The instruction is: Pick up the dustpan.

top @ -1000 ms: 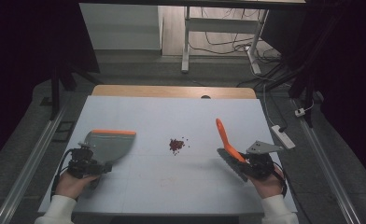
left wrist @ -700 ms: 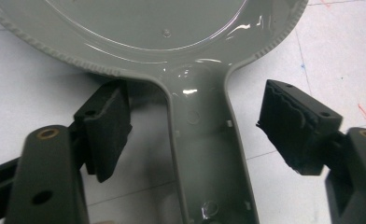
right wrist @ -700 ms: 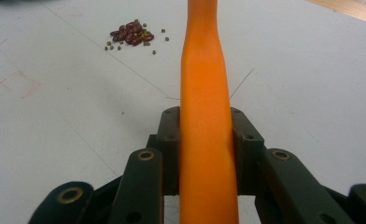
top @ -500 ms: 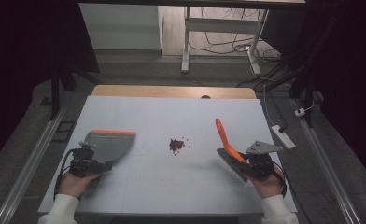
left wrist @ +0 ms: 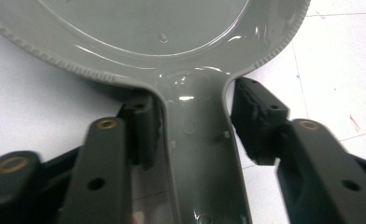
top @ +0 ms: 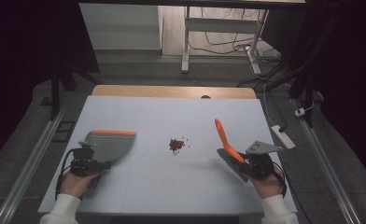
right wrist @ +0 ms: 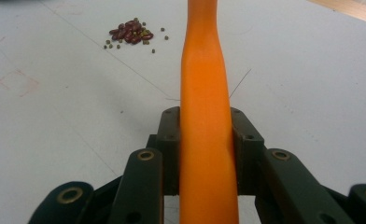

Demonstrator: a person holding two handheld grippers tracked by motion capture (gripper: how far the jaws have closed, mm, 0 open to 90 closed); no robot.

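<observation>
High view: the left gripper [top: 88, 161] sits near the table's [top: 139, 196] left edge, at the handle end of a grey dustpan [top: 107, 143], whose orange lip points away from it toward the table's far side. Seen in the left gripper view, the dustpan's handle [left wrist: 197, 154] runs straight up between the two black jaws; the jaws have just been closing, the left pad lies against the handle and the right pad [left wrist: 256, 119] stands just beside it (whether it presses yet I cannot tell).

Over on the other side, the right gripper [top: 253, 165] is clamped on an orange brush [top: 224, 140], which rises ahead of it and leans toward the far side. In the right gripper view both pads press flat on the brush handle [right wrist: 204, 140], one on each side.

A small heap of red beans [top: 175, 144] lies on the table between the two grippers, ahead and to the left of the right gripper's jaws, apart from both dustpan and brush.
</observation>
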